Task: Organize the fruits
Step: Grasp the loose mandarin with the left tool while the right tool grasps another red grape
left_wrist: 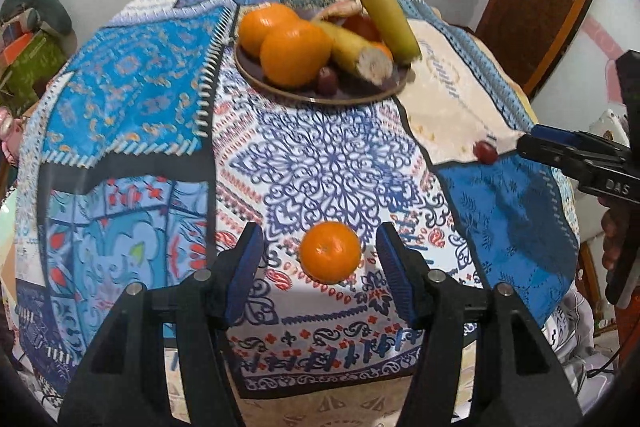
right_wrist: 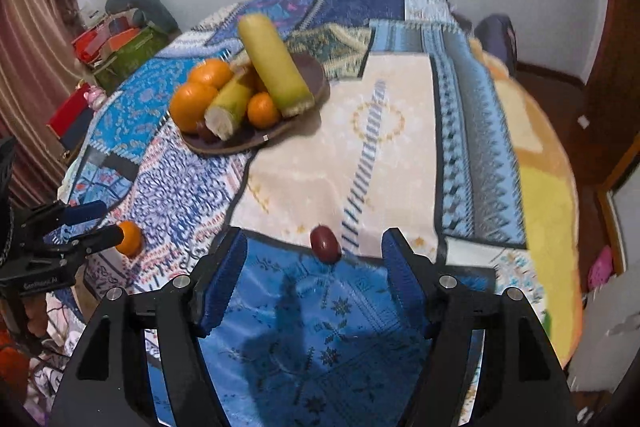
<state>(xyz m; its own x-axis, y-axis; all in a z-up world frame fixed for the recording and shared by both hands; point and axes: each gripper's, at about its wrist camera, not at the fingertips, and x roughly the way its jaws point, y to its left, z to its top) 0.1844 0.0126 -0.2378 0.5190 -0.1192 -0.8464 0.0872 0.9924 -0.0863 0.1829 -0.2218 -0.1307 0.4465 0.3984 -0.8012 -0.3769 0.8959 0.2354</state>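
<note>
Left wrist view shows the left gripper (left_wrist: pixel 320 247) low over the patterned cloth (left_wrist: pixel 320 155) on the table, its jaws wide apart with a small orange (left_wrist: pixel 330 251) lying between them, touching neither finger. Far beyond it sits the dark plate (left_wrist: pixel 352 95) piled with two large oranges (left_wrist: pixel 295 51), two yellow-green banana pieces (left_wrist: pixel 385 15) and a dark grape-like fruit. At the right edge the right gripper (left_wrist: pixel 528 143) reaches in from the side, its tip just beside a small red fruit (left_wrist: pixel 485 151).

The right wrist view shows what the other cannot: the right gripper (right_wrist: pixel 314 251) pointing forward and down, jaws spread wide, with the red fruit (right_wrist: pixel 325 244) on the cloth between the fingertips, clear of both. It also shows a smaller orange (right_wrist: pixel 263 110) on the plate (right_wrist: pixel 248 143). At the left edge the left gripper (right_wrist: pixel 102 223) appears side-on, the small orange (right_wrist: pixel 130 238) between its parted fingers.
</note>
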